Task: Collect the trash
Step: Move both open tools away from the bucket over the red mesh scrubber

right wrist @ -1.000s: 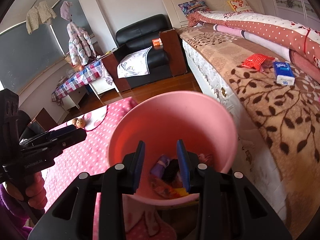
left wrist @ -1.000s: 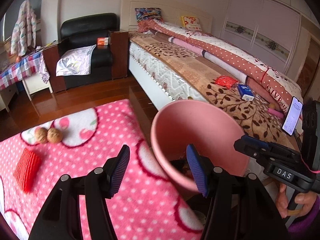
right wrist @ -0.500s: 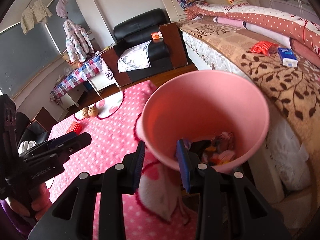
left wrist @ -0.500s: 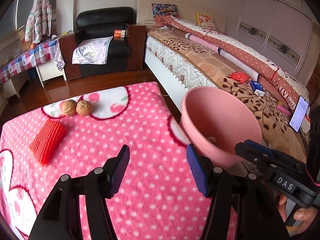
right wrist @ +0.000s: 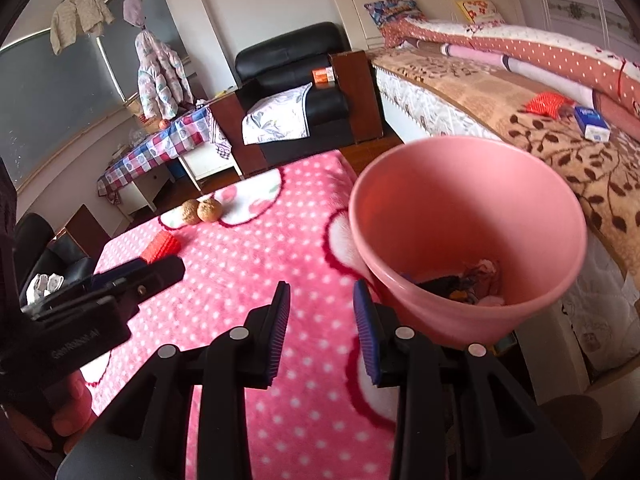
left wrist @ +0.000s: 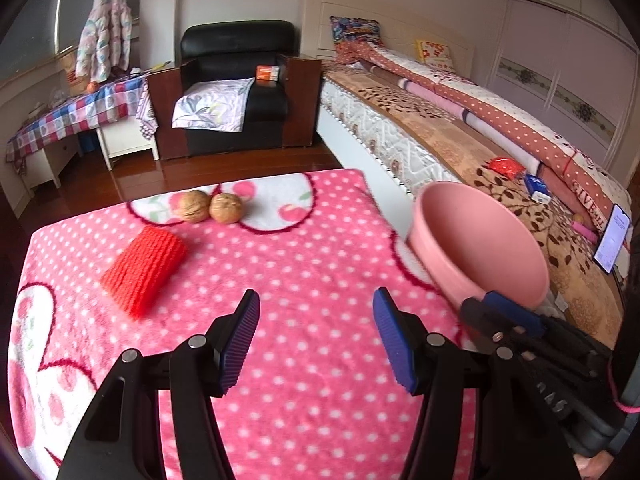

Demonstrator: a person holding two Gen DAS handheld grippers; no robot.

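A pink bin (left wrist: 480, 240) (right wrist: 460, 208) stands off the right edge of a table covered in pink polka-dot cloth (left wrist: 320, 240) (right wrist: 240, 264). Mixed trash (right wrist: 472, 284) lies at its bottom. A red knitted piece (left wrist: 146, 266) (right wrist: 164, 246) and two walnuts (left wrist: 210, 208) (right wrist: 202, 211) lie on the far left of the cloth. My left gripper (left wrist: 316, 296) (right wrist: 160, 268) hovers open over the middle of the cloth, holding nothing. My right gripper (right wrist: 321, 286) (left wrist: 500, 308) is just left of the bin's rim, jaws narrowly apart with only cloth showing between them.
A bed runs along the right with a red packet (left wrist: 508, 167) (right wrist: 548, 103), a blue-and-white box (left wrist: 538, 189) (right wrist: 592, 122) and a lit phone (left wrist: 612, 238) on it. A black armchair (left wrist: 236, 80) and a checked-cloth side table (left wrist: 80, 112) stand beyond the wooden floor.
Both grippers have swung left, from over the bin's mouth to over the pink cloth. The bin now sits to their right. Neither gripper's opening has changed.
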